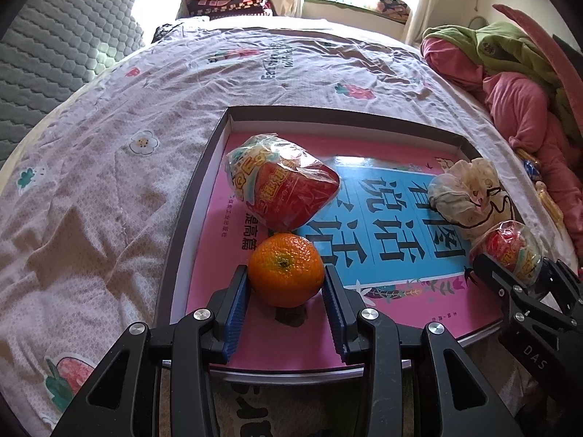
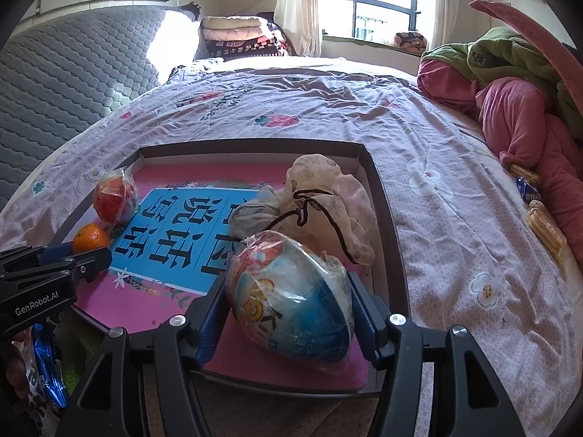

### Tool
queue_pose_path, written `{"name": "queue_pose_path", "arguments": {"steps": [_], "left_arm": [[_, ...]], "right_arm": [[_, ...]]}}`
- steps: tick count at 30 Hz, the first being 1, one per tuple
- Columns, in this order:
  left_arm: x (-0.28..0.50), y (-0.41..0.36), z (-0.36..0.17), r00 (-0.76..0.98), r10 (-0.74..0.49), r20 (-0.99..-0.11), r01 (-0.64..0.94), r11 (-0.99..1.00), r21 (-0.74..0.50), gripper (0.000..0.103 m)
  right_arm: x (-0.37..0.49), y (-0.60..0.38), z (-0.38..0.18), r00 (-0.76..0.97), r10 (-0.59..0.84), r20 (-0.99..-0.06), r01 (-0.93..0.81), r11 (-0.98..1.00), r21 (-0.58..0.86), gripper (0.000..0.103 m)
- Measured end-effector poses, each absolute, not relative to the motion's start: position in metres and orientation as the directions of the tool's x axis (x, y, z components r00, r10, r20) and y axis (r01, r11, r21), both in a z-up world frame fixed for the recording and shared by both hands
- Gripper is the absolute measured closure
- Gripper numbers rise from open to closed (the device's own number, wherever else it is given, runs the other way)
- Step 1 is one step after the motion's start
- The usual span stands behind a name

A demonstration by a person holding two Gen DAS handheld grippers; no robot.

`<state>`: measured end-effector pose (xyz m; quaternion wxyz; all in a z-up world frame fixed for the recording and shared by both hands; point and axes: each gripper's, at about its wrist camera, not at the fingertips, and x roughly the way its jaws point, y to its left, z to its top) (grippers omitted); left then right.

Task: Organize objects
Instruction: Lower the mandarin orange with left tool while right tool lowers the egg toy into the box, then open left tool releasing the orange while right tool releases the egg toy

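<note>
Left wrist view shows the left tool (image 1: pixel 286 284) low over the near left part of a shallow dark box (image 1: pixel 189 196) that lies on a bed (image 1: pixel 109 138). Its blue-padded fingers (image 1: pixel 238 302) sit on either side of an orange (image 1: pixel 286 269), touching or nearly touching the fruit; whether they truly clamp it cannot be told. The orange rests on the pink and blue book cover (image 1: pixel 386 225) that lines the box floor. Just beyond the orange, touching it or nearly so, lies a red wrapped egg toy (image 1: pixel 284 185) in crinkled plastic. Toward the right wall of the box sits a cream drawstring pouch (image 1: pixel 462 196) with a dark cord.

Right wrist view shows the right tool (image 2: pixel 288 313) at the near right corner of the same box (image 2: pixel 386 218), its jaws closed against the two sides of a blue wrapped egg toy (image 2: pixel 291 298), which lies tilted on the pink cover. The pouch (image 2: pixel 317 204) lies just behind this toy. At the left edge the left tool (image 2: pixel 87 255) appears with the orange (image 2: pixel 90 237) at its tips, and the red egg toy (image 2: pixel 114 196) beyond that.

Pink and green clothing (image 2: pixel 510 102) is heaped on the right side of the bed (image 2: pixel 328 109), with snack packets (image 2: pixel 543 222) beside it. Folded blankets (image 2: pixel 240 36) are stacked by the window.
</note>
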<state>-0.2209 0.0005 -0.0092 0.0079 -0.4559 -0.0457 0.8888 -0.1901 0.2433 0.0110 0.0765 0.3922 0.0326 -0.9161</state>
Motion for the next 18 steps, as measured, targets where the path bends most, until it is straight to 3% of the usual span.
{"name": "queue_pose_path", "arguments": {"steps": [18], "left_arm": [[-0.2146, 0.0047, -0.0038, -0.59, 0.061, -0.805, 0.019, -0.996, -0.089, 0.062]], "right_arm": [[-0.1849, 0.243, 0.0153, -0.68, -0.114, -0.724, 0.177, -0.984, -0.011, 0.034]]}}
